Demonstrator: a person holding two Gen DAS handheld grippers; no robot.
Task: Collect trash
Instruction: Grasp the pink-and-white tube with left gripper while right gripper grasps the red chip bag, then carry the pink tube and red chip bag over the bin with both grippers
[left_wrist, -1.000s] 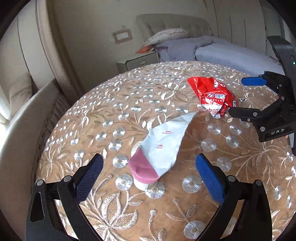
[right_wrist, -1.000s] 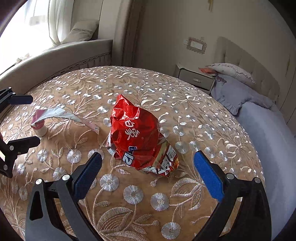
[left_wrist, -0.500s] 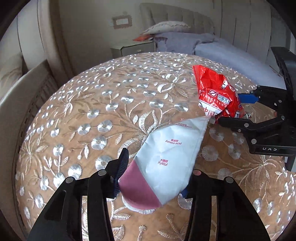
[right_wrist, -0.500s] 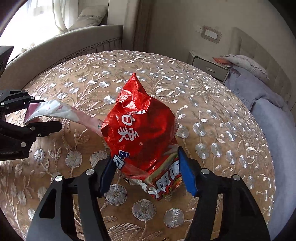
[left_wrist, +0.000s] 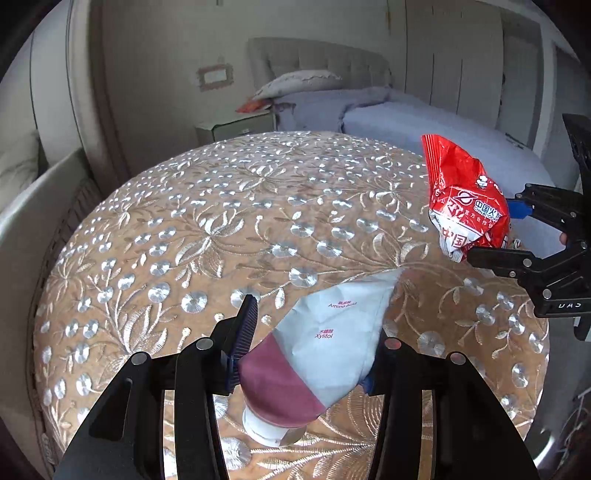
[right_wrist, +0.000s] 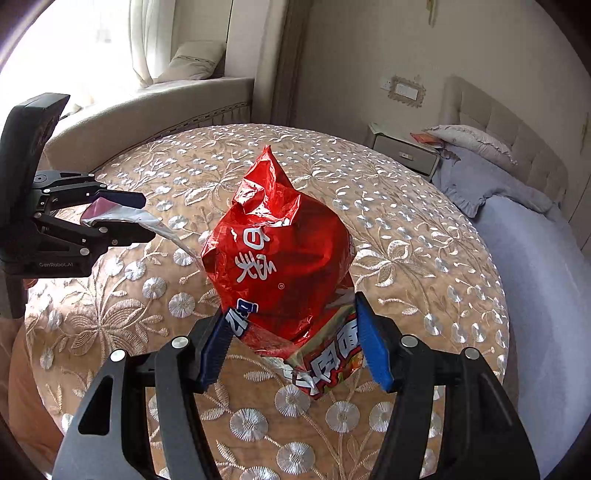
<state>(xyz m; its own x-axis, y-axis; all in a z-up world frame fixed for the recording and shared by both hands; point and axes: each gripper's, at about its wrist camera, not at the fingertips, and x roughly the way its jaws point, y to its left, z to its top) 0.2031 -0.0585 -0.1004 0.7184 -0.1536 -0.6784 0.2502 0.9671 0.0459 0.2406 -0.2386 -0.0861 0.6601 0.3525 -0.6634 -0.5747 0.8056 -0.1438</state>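
Two grippers, left gripper (left_wrist: 306, 354) and right gripper (right_wrist: 295, 343), one flattened toothpaste tube (left_wrist: 325, 339), one red snack bag (right_wrist: 280, 254), one round embroidered table (left_wrist: 221, 221), one bed (left_wrist: 388, 118), one nightstand (left_wrist: 236, 125), two pillows (left_wrist: 295, 83) (right_wrist: 195, 61)

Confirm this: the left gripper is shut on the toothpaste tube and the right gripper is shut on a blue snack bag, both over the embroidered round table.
One detail is wrong: the snack bag is red, not blue, as the right wrist view shows. Only the finger pads are blue. The rest holds: the left gripper is shut on the toothpaste tube, the right gripper on the bag, both over the embroidered round table.
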